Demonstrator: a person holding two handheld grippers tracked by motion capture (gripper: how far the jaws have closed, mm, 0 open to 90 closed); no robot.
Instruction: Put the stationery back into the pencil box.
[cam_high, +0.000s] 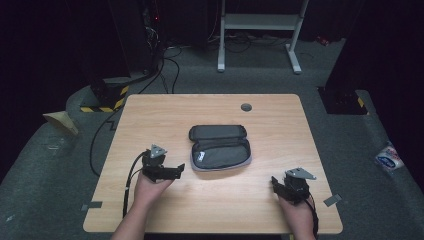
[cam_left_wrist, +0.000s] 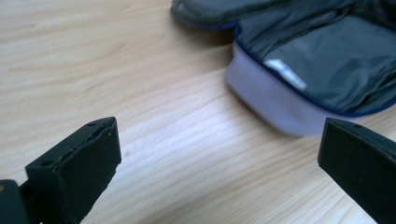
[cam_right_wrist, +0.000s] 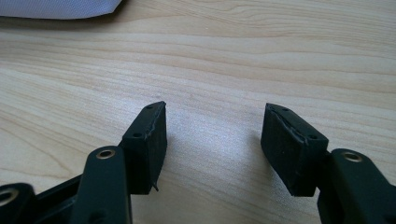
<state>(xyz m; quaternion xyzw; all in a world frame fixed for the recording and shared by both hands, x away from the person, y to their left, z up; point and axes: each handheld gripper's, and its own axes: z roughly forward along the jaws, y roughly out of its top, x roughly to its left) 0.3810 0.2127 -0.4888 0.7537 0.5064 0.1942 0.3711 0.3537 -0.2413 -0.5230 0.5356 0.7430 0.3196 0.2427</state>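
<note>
A light wooden bench (cam_high: 210, 200) is seen from above on a grey carpeted floor (cam_high: 45, 165), with a white frame (cam_high: 260, 22) standing beyond its far edge. Near the middle of the bench, a dark zip case (cam_high: 220, 147) is laid open, its lid (cam_high: 217, 132) folded back toward the far side and its grey lining (cam_left_wrist: 327, 60) exposed, with a small white label (cam_left_wrist: 285, 74) sewn inside. A pale lower wall (cam_left_wrist: 266, 98) is shown along the case's near edge.

The left gripper (cam_high: 172, 170) is held low over the bench just left of the case, pointed right toward it, apart from it. Its fingers (cam_left_wrist: 79, 163) are spread wide, with nothing between them but bare wood.

The right gripper (cam_high: 280, 186) is held near the right near corner, well apart from the case, pointed left. Its fingers (cam_right_wrist: 147, 144) are parted moderately and nothing is held; a corner of the case (cam_right_wrist: 60, 8) is caught at the top left of the right gripper view.

A small round grommet (cam_high: 246, 107) is set into the bench near the far edge.
</note>
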